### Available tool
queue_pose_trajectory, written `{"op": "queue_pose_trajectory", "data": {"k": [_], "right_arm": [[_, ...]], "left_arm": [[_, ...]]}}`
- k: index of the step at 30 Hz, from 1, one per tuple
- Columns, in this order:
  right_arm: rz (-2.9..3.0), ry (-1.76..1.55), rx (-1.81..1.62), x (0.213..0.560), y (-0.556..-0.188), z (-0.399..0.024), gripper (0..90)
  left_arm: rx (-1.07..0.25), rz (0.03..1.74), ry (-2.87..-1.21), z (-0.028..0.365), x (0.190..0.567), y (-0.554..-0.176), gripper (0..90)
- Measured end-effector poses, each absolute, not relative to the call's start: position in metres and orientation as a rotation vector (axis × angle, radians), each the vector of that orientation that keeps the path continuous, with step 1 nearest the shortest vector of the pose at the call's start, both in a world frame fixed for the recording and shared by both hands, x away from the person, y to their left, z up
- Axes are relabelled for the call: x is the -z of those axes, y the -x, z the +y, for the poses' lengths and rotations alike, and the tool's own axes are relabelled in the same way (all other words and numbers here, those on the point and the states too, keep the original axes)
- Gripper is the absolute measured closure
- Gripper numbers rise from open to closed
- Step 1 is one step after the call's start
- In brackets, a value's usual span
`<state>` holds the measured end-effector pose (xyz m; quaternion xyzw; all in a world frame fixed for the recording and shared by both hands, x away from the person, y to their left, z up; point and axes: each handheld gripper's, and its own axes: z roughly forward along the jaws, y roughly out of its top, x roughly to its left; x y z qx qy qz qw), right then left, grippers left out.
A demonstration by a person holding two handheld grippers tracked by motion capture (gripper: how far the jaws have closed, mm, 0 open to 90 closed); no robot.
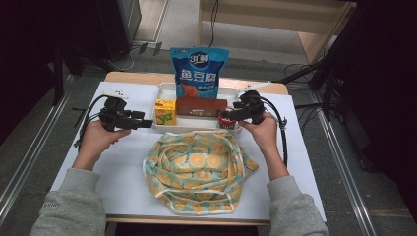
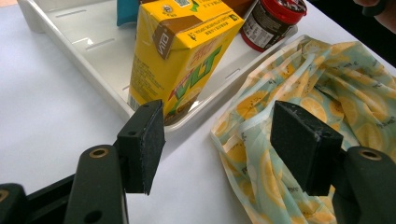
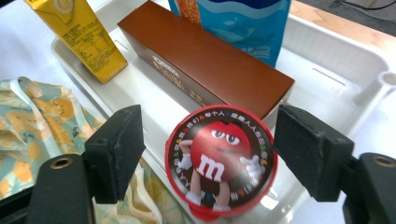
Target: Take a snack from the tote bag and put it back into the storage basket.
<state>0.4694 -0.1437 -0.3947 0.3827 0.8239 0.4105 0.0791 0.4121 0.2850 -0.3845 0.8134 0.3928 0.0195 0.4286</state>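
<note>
A white tabletop [image 1: 123, 172] stands in a dim room with cables on the floor behind it. Along its far edge sits a white tray [image 1: 164, 89] holding four snacks: a yellow carton [image 1: 165, 111] at the tray's left end, a brown box [image 1: 200, 106] in the middle, a blue bag [image 1: 199, 71] upright against the far wall, and a red-lidded tub [image 3: 220, 165] at the right end by the near rim. Near the front edge of the tabletop lies a lemon-print cloth bag [image 1: 199, 169], mouth up and slack, with nothing visible inside.

The right gripper [image 1: 235, 115] hangs over the tub; in the right gripper view its jaws stand wide on either side of the lid without touching it, so nothing is held. The left gripper [image 2: 219, 142] hovers near the tray's left end, jaws spread and empty, facing the carton and the bag's rim.

Judging by this, the packing has hardly started: all four items remain in the tray and none is in the bag. The tub looks like the first pick, and closing, lifting and carrying it over the bag's mouth all remain to be done.
</note>
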Motion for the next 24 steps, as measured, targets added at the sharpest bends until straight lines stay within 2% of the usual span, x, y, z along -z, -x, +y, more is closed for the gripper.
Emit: {"op": "queue_pose_trajectory", "data": {"k": [4, 13, 14, 15, 20, 22, 24], "right_arm": [[2.452, -1.146, -1.233, 0.393, -0.462, -0.15, 34.5], [2.398, -1.176, -1.263, 0.4, -0.449, -0.164, 61.2], [2.398, -1.176, -1.263, 0.4, -0.449, -0.164, 61.2], [2.396, -1.201, -1.264, 0.402, -0.447, -0.167, 68.3], [2.392, -1.242, -1.291, 0.406, -0.443, -0.175, 85.9], [2.392, -1.241, -1.275, 0.408, -0.44, -0.176, 90.0], [2.395, -1.236, -1.259, 0.41, -0.439, -0.177, 90.0]], "left_arm": [[-0.043, 0.982, -2.027, 0.283, 0.385, -0.415, 35.7], [-0.046, 0.976, -2.029, 0.283, 0.384, -0.419, 35.8], [-0.046, 0.976, -2.029, 0.283, 0.384, -0.419, 35.8], [-0.046, 0.975, -2.028, 0.283, 0.384, -0.419, 35.8], [-0.052, 0.975, -2.023, 0.284, 0.383, -0.418, 35.8], [-0.053, 0.977, -2.022, 0.285, 0.383, -0.418, 35.8], [-0.052, 0.978, -2.02, 0.285, 0.383, -0.418, 35.8]]}}
